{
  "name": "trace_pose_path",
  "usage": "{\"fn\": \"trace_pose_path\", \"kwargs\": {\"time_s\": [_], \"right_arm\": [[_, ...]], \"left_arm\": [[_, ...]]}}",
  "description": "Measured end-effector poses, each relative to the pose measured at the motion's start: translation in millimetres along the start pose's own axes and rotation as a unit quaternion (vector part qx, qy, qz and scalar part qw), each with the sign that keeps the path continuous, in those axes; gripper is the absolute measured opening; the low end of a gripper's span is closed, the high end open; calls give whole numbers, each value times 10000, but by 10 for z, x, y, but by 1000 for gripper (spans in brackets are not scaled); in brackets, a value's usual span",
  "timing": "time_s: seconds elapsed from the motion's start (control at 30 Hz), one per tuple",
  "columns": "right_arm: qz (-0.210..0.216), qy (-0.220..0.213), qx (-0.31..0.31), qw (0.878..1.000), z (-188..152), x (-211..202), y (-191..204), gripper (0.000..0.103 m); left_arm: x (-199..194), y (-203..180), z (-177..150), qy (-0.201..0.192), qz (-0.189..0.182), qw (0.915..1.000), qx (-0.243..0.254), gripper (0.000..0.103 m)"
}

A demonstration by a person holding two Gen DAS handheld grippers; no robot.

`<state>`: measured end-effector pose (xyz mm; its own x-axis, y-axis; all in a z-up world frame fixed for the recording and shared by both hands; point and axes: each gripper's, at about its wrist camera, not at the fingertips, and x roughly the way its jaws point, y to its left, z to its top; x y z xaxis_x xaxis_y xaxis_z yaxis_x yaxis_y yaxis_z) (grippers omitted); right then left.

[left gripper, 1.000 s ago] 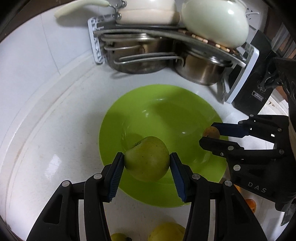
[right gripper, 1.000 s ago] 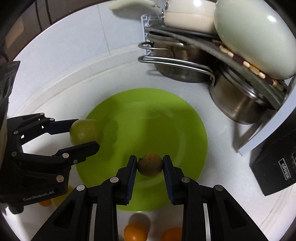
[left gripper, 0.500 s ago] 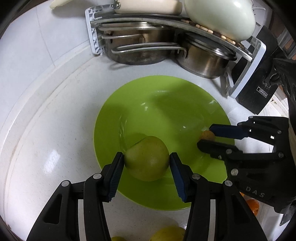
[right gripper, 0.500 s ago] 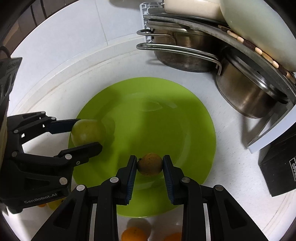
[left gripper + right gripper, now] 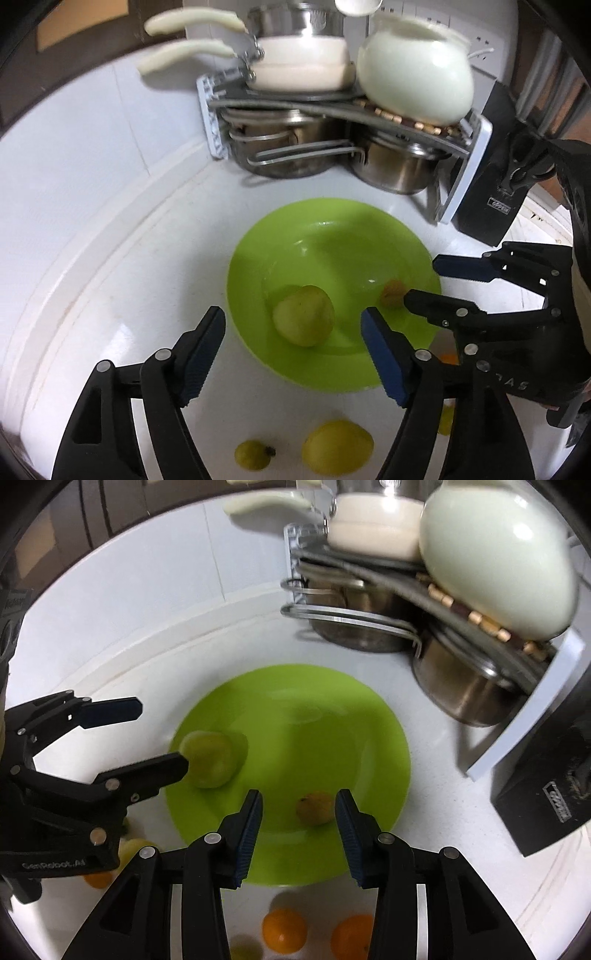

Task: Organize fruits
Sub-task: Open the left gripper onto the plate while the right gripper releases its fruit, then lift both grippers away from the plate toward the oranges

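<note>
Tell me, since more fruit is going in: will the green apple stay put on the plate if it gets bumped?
Probably not firmly. The apple is round and lies free on the plate, clear of both open grippers, so a nudge could roll it. The plate's dished, glossy middle would likely roll it back inward, perhaps toward the small orange fruit.

The left gripper (image 5: 140, 734) hides part of 1 orange (image 5: 96, 879); the pots (image 5: 399, 168) are blurred.

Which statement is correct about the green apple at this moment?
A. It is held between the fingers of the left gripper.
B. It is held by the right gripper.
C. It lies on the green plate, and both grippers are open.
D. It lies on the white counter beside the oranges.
C: the green apple rests on the green plate, while the left gripper and the right gripper stand open, touching no fruit.
</note>
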<state>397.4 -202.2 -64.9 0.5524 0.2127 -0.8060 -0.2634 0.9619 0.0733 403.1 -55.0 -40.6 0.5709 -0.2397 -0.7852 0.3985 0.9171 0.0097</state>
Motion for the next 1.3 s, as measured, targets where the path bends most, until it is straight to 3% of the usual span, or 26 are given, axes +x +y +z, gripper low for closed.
{"fn": "trace_pose_path", "kwargs": {"time_s": [0.2, 0.37, 0.53, 0.77, 1.1, 1.3], "right_arm": [[-61, -466, 10, 9989, -69, -372, 117, 50], [-156, -805, 1, 9966, -153, -658, 219, 58], [-453, -1165, 22, 9922, -311, -969, 335, 70], [-891, -1532, 86, 9841, -632, -1310, 493, 74], [-1181, -1760, 218, 9770, -1034, -1539, 631, 75], [-1234, -1538, 266, 9800, -1183, -1497, 651, 75]], "left_arm": [[-453, 37, -131, -393, 113, 9991, -107, 84], [-871, 8, -262, -834, 438, 9954, -170, 89], [-1207, -28, -464, -1155, 728, 9902, -284, 95], [-1497, -100, -905, -1332, 1032, 9844, -503, 98], [-1739, -159, -1352, -1558, 1432, 9747, -716, 99], [-1725, -153, -1510, -1528, 1604, 9727, -691, 99]]}}
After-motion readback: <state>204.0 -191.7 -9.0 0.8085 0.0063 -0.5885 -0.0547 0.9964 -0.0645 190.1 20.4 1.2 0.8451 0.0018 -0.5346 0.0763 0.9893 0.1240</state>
